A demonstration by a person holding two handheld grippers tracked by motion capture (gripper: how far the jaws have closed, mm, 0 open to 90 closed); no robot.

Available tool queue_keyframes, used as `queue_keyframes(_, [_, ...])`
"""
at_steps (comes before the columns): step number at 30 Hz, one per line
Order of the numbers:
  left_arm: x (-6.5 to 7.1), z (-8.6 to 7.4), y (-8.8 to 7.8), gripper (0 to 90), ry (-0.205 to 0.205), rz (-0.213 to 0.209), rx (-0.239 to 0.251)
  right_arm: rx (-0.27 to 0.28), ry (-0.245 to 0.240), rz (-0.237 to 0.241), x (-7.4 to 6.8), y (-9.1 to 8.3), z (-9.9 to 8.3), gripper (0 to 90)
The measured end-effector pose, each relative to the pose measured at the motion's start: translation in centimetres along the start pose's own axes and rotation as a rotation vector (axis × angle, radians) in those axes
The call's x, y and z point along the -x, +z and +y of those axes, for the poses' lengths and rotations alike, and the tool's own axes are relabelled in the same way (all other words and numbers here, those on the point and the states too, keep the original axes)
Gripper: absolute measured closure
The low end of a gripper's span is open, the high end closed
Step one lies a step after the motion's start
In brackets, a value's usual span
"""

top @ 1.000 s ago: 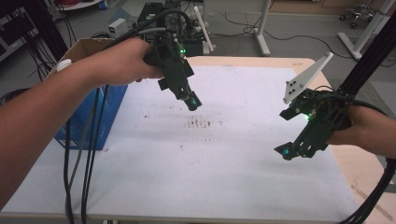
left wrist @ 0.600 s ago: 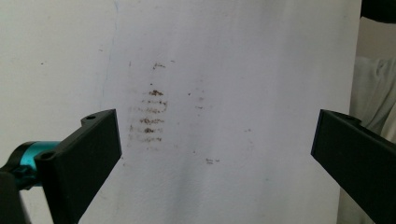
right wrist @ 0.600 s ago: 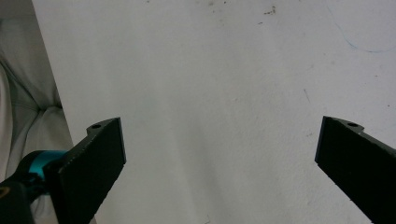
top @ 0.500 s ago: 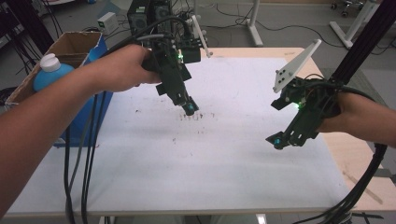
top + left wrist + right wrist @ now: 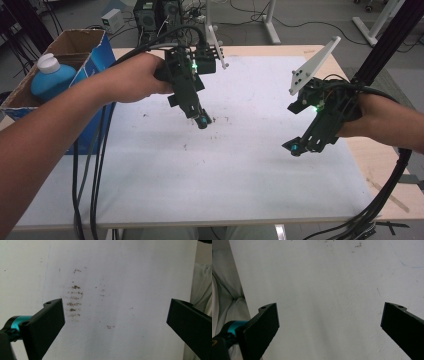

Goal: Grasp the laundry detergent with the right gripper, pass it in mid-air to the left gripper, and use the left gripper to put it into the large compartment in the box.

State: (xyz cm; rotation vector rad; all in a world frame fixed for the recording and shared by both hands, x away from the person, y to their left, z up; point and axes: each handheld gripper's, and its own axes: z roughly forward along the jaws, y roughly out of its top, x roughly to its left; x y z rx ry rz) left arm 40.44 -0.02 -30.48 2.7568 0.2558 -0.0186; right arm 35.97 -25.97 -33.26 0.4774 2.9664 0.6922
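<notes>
I have both tools over the white sheet [image 5: 240, 165] that covers the desk [image 5: 370, 160], and neither one carries anything. My left tool [image 5: 202, 120] hangs above the middle of the sheet, tilted down and toward my right, its tip just above a patch of brown smudges [image 5: 216, 121]. In the left gripper view its jaws stand wide apart, released, with the smudges [image 5: 73, 300] lying as a stack of short brown streaks just inside the jaw on the left of that view; a few fainter specks sit between the jaws. I cannot tell whether the tip touches the sheet.

My right tool [image 5: 295, 147] hovers near the sheet's right side, well apart from the left one, angled down and toward the middle. Its jaws are also spread wide and hold nothing; between them the right gripper view shows bare white sheet [image 5: 329, 302], with a thin blue pen line [image 5: 404, 263] toward the upper right.

At the desk's far left edge stands an open cardboard box [image 5: 75, 42] with a blue bottle [image 5: 52, 80] inside it, its white cap upward. Black cables [image 5: 95, 165] trail down from my left hand [image 5: 137, 80] past the desk's near edge.
</notes>
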Motion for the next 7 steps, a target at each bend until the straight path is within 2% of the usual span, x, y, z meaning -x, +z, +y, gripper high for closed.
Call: queue_keyframes(7, [0.01, 0.08, 0.10, 1.6, -0.001, 0.001, 0.003, 0.009, 0.004, -0.005, -0.13, -0.01, -0.11, 1.1])
